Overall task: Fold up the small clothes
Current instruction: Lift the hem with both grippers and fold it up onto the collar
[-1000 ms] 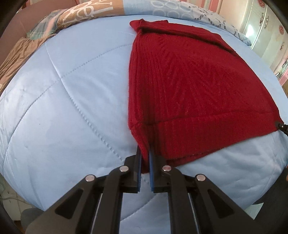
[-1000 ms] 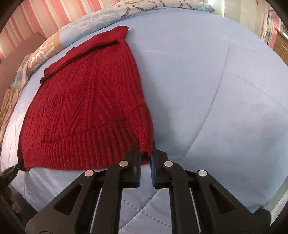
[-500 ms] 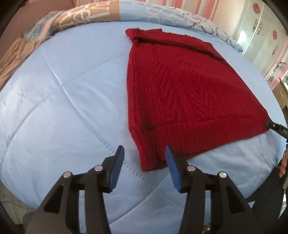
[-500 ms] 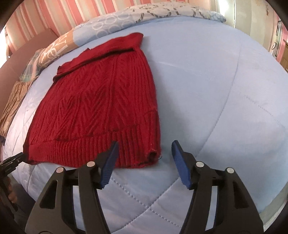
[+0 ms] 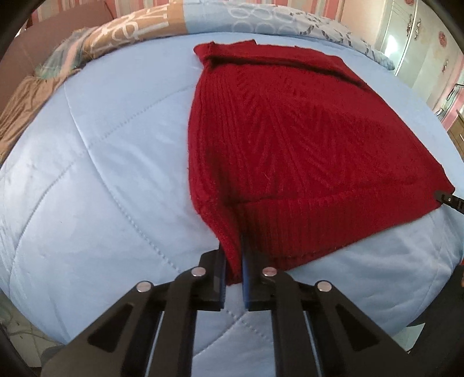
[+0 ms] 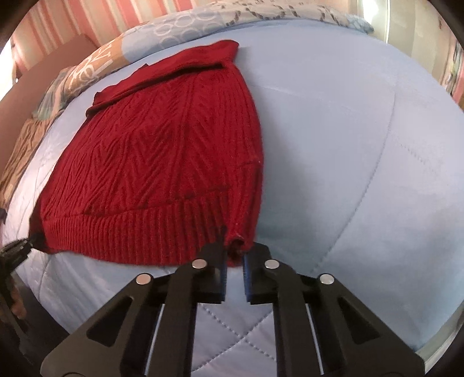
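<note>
A bed (image 5: pixel 95 179) with a pale blue quilted cover fills both views, with patterned pillows (image 5: pixel 139 26) along its far edge, a striped pink wall (image 6: pixel 72 23) behind and a pale cupboard (image 5: pixel 406 37) at the far right of the left view. A red sweater (image 5: pixel 290 145) lies flat on the quilt, its collar end towards the pillows and its ribbed hem towards the near edge of the bed. Nothing else lies on the cover; bare quilt stretches wide on either side of the garment, and the near edge of the bed drops away just under both tools.

The left gripper (image 5: pixel 234 278) has its jaws pressed nearly together, pinching the near left corner of the hem, which rises in a small peak between the blue pads. The right gripper (image 6: pixel 234 275) sits at the near right corner, its jaws drawn close with only a narrow gap; the bunched corner of the knit sits at the pad tips, apparently pinched there. Each tool's tip shows at the far hem corner in the other's view
</note>
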Demonstrator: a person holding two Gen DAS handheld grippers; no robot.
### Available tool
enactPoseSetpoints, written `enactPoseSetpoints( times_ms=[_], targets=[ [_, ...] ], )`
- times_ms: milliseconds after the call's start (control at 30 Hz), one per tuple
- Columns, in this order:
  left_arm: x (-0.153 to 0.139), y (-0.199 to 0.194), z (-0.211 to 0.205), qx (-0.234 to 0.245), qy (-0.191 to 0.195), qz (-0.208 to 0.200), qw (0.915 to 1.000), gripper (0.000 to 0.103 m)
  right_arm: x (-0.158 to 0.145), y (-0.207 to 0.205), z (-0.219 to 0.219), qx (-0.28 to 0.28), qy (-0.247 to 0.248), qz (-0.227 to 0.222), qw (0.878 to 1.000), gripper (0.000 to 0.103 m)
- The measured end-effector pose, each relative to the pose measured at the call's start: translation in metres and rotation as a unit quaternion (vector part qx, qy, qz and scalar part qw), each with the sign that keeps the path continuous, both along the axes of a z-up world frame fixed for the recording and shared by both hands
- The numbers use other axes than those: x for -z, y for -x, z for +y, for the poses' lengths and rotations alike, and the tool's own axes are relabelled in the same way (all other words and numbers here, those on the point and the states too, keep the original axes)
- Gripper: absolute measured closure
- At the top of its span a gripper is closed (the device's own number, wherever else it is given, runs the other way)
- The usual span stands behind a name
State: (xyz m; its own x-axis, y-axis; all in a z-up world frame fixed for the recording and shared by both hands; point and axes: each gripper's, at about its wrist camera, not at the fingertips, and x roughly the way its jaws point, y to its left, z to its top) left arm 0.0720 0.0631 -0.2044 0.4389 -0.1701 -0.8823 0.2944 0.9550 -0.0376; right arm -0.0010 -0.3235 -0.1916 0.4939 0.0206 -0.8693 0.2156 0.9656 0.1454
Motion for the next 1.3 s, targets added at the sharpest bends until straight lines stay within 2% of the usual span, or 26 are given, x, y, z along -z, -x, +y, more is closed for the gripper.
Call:
enactPoseSetpoints(
  times_ms=[133, 300, 633, 867, 1300],
  targets=[
    [-0.008, 0.0, 0.003, 0.001, -0.003, -0.011, 0.9999, 0.095, -0.005, 0.0, 0.001, -0.009, 0.012, -0.005, 1.0, 0.095],
    [-0.019, -0.003, -0.004, 0.008, -0.024, -0.037, 0.999, 0.095, -0.013, -0.001, 0.008, -0.021, 0.032, -0.017, 0.999, 0.096],
    [-0.046, -0.021, -0.013, -0.001, -0.028, -0.093, 0.9953, 0.095, -0.058, -0.023, 0.021, -0.045, 0.051, -0.082, 0.994, 0.096],
    [-0.062, -0.069, -0.026, -0.008, -0.028, -0.124, 0.9919, 0.095, -0.071, -0.065, 0.022, -0.057, 0.061, -0.114, 0.99, 0.096],
    [-0.081, -0.183, -0.06, -0.013, -0.039, -0.172, 0.9843, 0.097, -0.072, -0.167, 0.004, -0.066, 0.051, -0.143, 0.986, 0.096]
  ],
)
